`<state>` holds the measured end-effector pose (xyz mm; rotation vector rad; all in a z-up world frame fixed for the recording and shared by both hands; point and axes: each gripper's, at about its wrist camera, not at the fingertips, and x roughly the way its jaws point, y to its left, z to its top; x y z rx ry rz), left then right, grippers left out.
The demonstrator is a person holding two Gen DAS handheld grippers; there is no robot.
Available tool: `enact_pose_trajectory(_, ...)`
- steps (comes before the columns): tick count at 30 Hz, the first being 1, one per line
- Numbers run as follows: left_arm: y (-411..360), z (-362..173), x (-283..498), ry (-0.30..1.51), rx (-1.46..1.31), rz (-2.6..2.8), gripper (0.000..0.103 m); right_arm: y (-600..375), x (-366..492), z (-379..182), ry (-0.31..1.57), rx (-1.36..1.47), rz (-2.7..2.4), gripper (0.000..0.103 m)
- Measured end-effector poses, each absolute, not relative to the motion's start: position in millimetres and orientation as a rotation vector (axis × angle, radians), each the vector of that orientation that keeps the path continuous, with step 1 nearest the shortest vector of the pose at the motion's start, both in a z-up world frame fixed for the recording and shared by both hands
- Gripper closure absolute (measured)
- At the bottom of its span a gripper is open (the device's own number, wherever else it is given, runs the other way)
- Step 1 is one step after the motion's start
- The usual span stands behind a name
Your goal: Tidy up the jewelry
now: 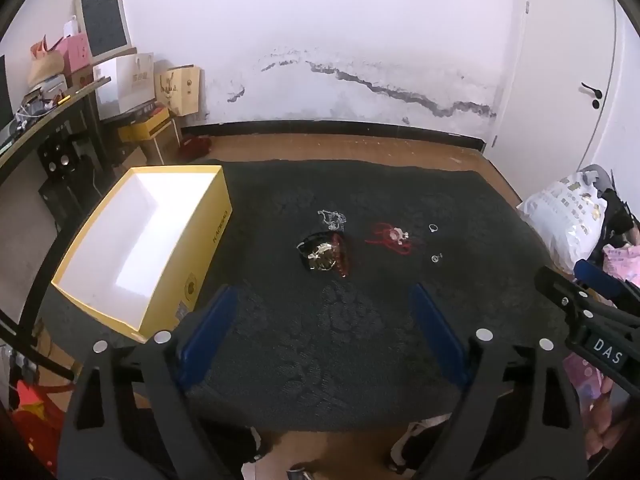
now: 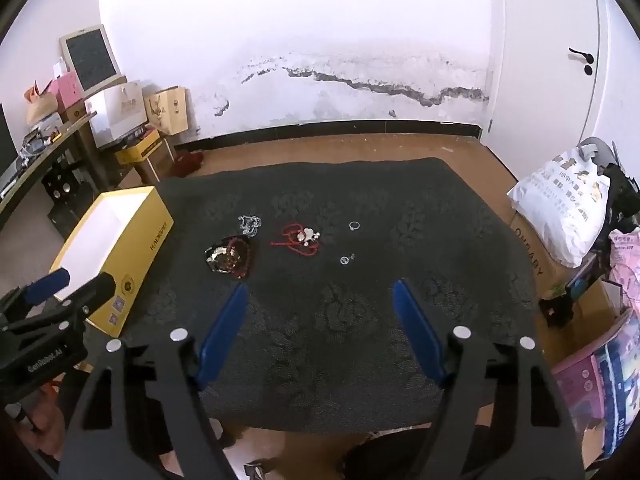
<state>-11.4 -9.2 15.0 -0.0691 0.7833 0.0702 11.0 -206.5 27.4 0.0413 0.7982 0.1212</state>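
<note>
Jewelry lies mid-table on a dark cloth (image 1: 360, 340): a gold-faced watch (image 1: 320, 261) against a dark red bead bracelet (image 1: 342, 256), a silver chain (image 1: 331, 218), a red cord with a pale charm (image 1: 390, 237), and two small rings (image 1: 433, 227) (image 1: 436, 258). The open yellow box (image 1: 140, 240), white inside, stands at the left. My left gripper (image 1: 323, 294) is open and empty, short of the watch. My right gripper (image 2: 320, 290) is open and empty, short of the red cord (image 2: 298, 238) and rings (image 2: 354, 225). The watch and bracelet (image 2: 229, 258), chain (image 2: 249, 224) and box (image 2: 116, 240) show there too.
A desk with clutter and cardboard boxes (image 1: 128, 80) stands at the left against the wall. A white printed bag (image 2: 568, 208) on a carton and pink packets sit at the right table edge. Wood floor lies beyond the cloth.
</note>
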Motion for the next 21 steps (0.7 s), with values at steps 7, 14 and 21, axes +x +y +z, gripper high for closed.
enact_pose_trajectory(7,-12.0,14.4,-11.8,0.785,-0.067,0.063,0.012,-207.0,8.9,30.8,0.783,0.044,0.117,0.018)
enact_pose_trajectory(14,-14.8,12.5,-12.9,0.791,-0.069,0.058,0.009,-193.7,7.5,31.1,0.766,0.028,0.106,0.01)
enact_pose_trajectory(21,-16.9,12.6,-12.6,0.79,-0.067,0.059,0.008,-199.7,6.7,33.4,0.754,0.025,0.11,0.01)
